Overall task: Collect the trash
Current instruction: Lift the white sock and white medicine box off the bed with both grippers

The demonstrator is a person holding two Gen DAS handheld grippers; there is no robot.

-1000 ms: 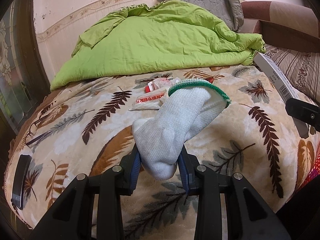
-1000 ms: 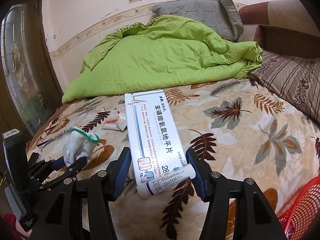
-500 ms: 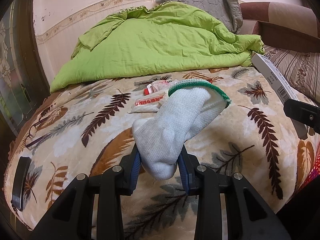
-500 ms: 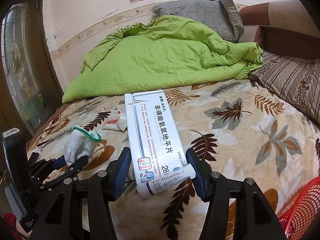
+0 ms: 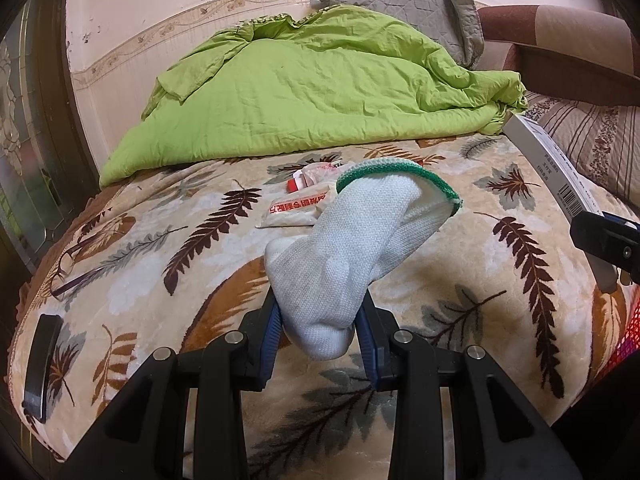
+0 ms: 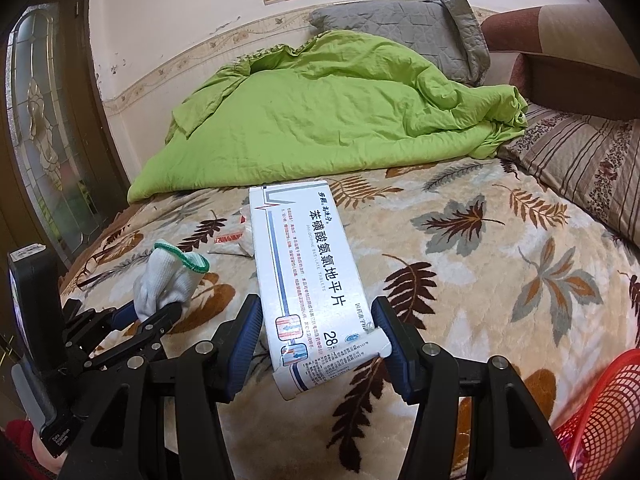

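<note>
**Q:** Trash in hand — what does each claw carry, and why is it held so?

**A:** Left claw [image 5: 318, 330] is clamped on the toe of a white knit sock with a green cuff [image 5: 360, 248]; the cuff end stands forward, clear of the bed. Right claw [image 6: 316, 340] pinches the near end of a long white cardboard tablet box with blue print [image 6: 308, 264], which juts forward above the leaf-patterned beige blanket [image 6: 460, 280]. Both items ride lifted, which suggests carrying toward the red mesh basket [image 6: 600, 412] at the lower right edge.

**Q:** What remains, and what obstructs?

**A:** Small white sachets with red print [image 5: 296, 208] lie on the blanket beyond the sock, so collection looks unfinished. A crumpled lime-green quilt [image 5: 320, 96] and a grey quilted pillow [image 5: 396, 4] sit farther back, out of the way. Thin-framed spectacles [image 5: 68, 268] and a dark flat handset [image 5: 40, 372] rest near the left edge; neither appears to be trash. With both claws full, each load likely needs dropping first.
</note>
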